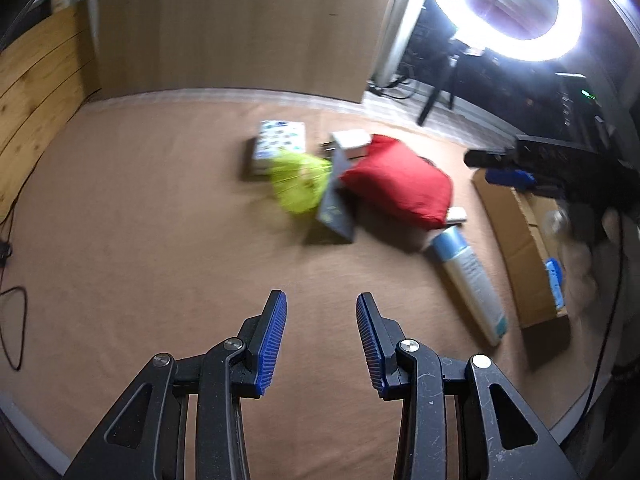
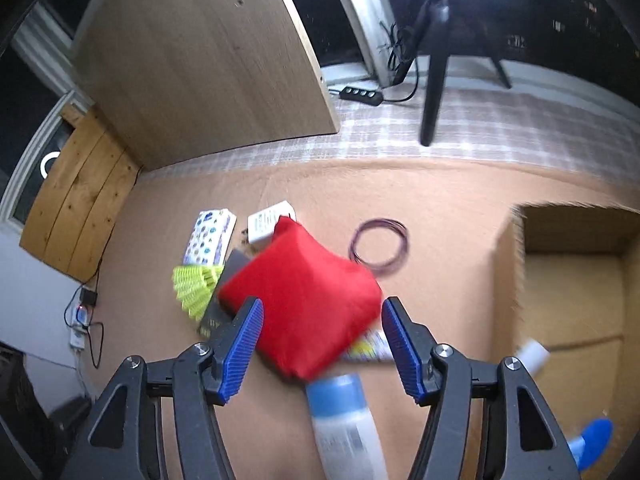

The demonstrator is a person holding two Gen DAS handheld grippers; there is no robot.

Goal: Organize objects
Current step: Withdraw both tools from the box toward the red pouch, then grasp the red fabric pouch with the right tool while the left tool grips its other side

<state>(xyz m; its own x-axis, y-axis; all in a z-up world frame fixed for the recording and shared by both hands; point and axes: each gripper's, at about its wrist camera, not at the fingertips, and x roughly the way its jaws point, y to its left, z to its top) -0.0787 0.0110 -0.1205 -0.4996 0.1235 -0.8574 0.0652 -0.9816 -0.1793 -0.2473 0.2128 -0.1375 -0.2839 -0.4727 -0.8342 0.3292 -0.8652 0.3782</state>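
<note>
A pile lies on the brown cloth: a red pouch [image 1: 396,184] [image 2: 304,304], a yellow-green ribbed item [image 1: 298,182] [image 2: 196,286], a patterned tissue pack [image 1: 280,142] [image 2: 210,240], a white charger box [image 1: 352,142] [image 2: 266,224] and a dark booklet [image 1: 334,216] [image 2: 212,320]. A blue-and-white bottle [image 1: 468,276] [image 2: 344,420] lies beside the cardboard box [image 1: 516,240] [image 2: 572,300]. My left gripper [image 1: 321,320] is open and empty, well short of the pile. My right gripper [image 2: 322,320] [image 1: 532,228] hovers open near the red pouch and the bottle, gripping nothing.
A purple wire coil [image 2: 378,248] lies behind the pouch. A wooden panel [image 2: 208,60] stands at the back, with a tripod leg [image 2: 432,92] and power strip [image 2: 362,94] on checked cloth. A ring light [image 1: 520,8] glares. Cables [image 1: 12,320] trail at left.
</note>
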